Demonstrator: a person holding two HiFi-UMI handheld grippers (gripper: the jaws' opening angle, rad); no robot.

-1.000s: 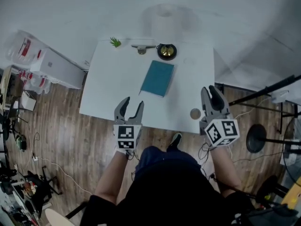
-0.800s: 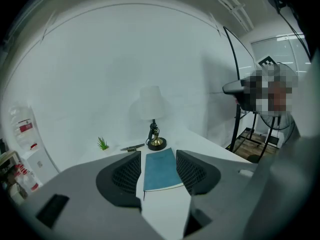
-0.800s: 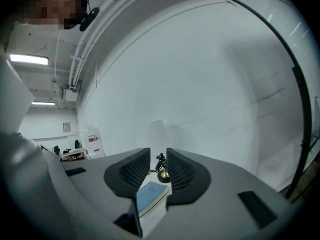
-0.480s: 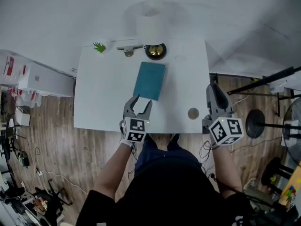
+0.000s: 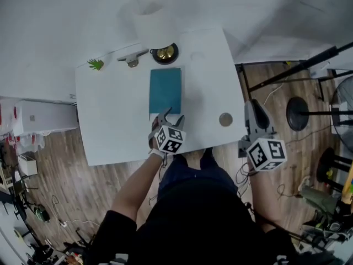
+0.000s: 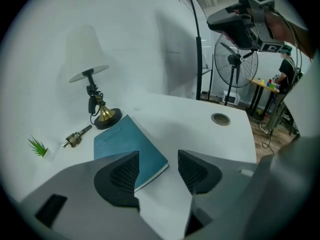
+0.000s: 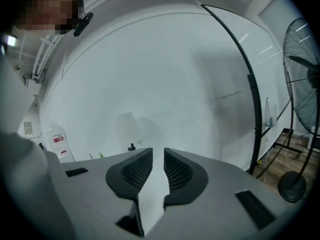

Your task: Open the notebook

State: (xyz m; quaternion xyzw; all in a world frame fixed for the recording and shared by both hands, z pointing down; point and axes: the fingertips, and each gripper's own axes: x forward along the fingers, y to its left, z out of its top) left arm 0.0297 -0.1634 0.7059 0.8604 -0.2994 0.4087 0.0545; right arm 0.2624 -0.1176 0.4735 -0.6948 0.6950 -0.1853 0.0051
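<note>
Here, the white counter [image 5: 110, 120] is carrying every item shown. The lamp [image 5: 151, 12] is standing at its far edge, its brass base [image 5: 164, 52] sitting just beyond the notebook [image 5: 165, 90]. The teal notebook is lying closed and flat near the counter's middle. The left hand-held gripper [image 5: 170, 116] is hovering at the notebook's near edge, pointing down toward it. Its jaws are opening wide and pinching nothing, and the notebook's near corner is showing in the gap ahead of them. The right hand-held gripper [image 5: 251, 106] is hanging beside the counter's right edge, well apart from the notebook. Its jaws are closing toward a narrow slit around nothing. A round grommet [image 5: 225, 119], a metal fitting [image 5: 131, 59] and a green sprig [image 5: 95, 64] are resting on the counter.
</note>
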